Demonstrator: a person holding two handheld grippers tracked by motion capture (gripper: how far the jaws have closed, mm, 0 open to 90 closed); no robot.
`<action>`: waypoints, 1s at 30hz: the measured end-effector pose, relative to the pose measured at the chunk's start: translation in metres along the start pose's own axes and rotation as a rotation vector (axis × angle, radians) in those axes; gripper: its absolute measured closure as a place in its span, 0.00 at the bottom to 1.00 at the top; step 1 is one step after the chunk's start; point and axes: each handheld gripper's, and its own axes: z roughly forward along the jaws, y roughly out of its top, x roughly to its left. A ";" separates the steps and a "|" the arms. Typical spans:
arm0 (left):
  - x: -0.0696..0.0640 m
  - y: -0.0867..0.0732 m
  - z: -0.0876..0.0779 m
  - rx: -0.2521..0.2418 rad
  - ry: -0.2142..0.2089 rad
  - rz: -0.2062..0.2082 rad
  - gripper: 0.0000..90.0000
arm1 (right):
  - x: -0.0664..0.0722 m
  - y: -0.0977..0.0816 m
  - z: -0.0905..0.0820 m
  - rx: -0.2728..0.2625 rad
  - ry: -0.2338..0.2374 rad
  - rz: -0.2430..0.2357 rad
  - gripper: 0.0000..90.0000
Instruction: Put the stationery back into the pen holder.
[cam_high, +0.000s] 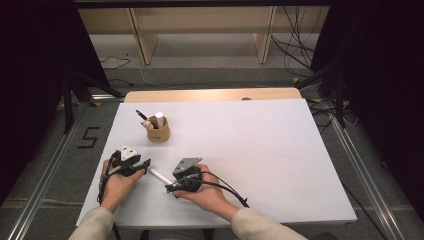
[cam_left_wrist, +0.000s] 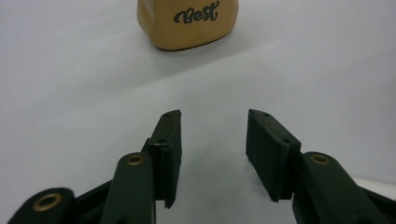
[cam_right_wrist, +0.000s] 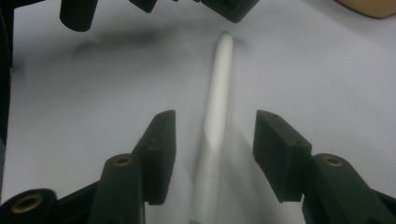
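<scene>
The right gripper (cam_right_wrist: 212, 140) straddles a white pen (cam_right_wrist: 215, 112) lying flat on the white table (cam_high: 260, 150) — its jaws stand apart, a gap on either side of the barrel, pads not touching it. The pen's far tip points toward the left gripper (cam_left_wrist: 212, 140), whose jaws are parted over bare table; straight ahead of them stands a tan cup (cam_left_wrist: 187, 23) lettered "Best".
</scene>
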 end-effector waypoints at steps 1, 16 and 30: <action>0.000 0.000 0.000 -0.002 0.000 -0.002 0.62 | 0.000 0.001 0.001 0.004 -0.001 0.000 0.57; 0.000 0.000 0.001 0.001 -0.002 -0.002 0.62 | 0.009 0.006 0.015 0.036 -0.043 -0.019 0.62; 0.001 0.000 0.001 0.002 -0.001 -0.002 0.62 | 0.020 0.005 0.017 0.037 -0.112 0.003 0.72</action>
